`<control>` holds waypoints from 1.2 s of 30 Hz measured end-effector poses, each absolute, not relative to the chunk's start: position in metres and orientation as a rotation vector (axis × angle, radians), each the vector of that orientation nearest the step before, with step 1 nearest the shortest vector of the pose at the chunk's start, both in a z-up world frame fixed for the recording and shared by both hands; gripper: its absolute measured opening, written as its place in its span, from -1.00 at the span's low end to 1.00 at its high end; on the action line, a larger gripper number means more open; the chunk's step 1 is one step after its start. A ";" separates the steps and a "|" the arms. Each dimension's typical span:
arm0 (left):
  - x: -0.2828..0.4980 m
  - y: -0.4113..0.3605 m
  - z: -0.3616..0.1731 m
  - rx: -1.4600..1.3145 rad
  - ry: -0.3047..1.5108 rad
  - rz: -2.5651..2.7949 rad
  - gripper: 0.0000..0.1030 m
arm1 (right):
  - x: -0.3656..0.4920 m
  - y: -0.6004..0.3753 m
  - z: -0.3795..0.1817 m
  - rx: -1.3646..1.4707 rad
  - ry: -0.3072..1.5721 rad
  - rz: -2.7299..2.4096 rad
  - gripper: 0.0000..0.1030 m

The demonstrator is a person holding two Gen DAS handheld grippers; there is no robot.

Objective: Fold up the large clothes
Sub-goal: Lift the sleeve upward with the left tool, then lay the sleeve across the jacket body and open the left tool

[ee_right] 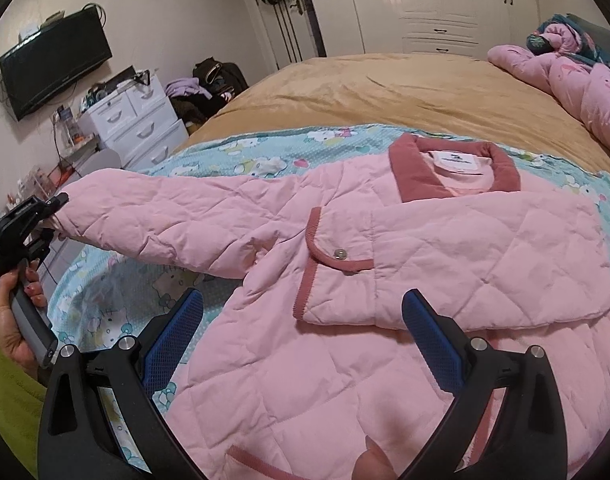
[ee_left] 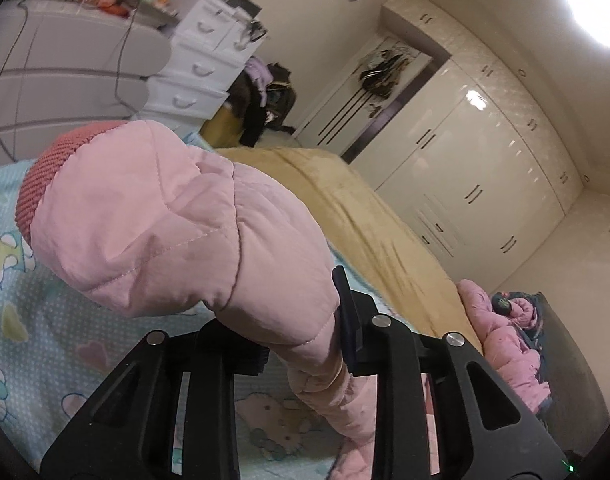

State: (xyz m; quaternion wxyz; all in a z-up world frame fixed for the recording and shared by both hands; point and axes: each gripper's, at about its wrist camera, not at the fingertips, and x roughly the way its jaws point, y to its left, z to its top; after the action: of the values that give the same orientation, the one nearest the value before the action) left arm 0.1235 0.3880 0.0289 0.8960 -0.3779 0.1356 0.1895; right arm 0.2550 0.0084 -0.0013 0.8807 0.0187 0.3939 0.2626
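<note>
A pink quilted jacket (ee_right: pixel 345 280) with a dark pink collar lies face up on a blue cartoon-print sheet (ee_right: pixel 245 148) on the bed. One sleeve is folded across its chest. My left gripper (ee_left: pixel 305 340) is shut on the end of the other sleeve (ee_left: pixel 177 224) and holds it lifted off the bed; it also shows in the right wrist view (ee_right: pixel 51 216) at the far left, stretching the sleeve (ee_right: pixel 153 220) outward. My right gripper (ee_right: pixel 301 328) is open and empty, hovering just above the jacket's lower body.
A tan blanket (ee_right: pixel 385 84) covers the far half of the bed. A bundled pink quilt (ee_right: pixel 565 80) lies at the far right. White drawers (ee_right: pixel 137 124), a wall TV (ee_right: pixel 53 64) and wardrobes (ee_right: pixel 425 0) stand around the bed.
</note>
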 end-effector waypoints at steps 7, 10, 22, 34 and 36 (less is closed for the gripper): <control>0.129 0.357 0.063 -0.721 0.252 0.345 -0.66 | 0.249 -0.027 0.005 0.108 0.798 0.513 0.92; 0.132 0.339 0.075 -0.687 0.245 0.329 -0.66 | 0.248 -0.046 0.005 0.148 0.791 0.496 0.92; 0.158 0.274 0.116 -0.566 0.230 0.246 -0.66 | 0.246 -0.110 0.008 0.258 0.767 0.439 0.92; 0.194 0.193 0.140 -0.461 0.245 0.104 -0.67 | 0.244 -0.169 0.010 0.349 0.739 0.387 0.92; 0.203 0.177 0.140 -0.438 0.257 0.075 -0.67 | 0.244 -0.178 0.010 0.361 0.735 0.377 0.92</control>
State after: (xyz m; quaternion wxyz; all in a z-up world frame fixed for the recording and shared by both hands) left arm 0.2026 0.1774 0.1402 0.9672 -0.2167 0.1272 0.0373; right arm 0.2439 -0.1776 0.0101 0.9001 0.1744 0.3551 0.1822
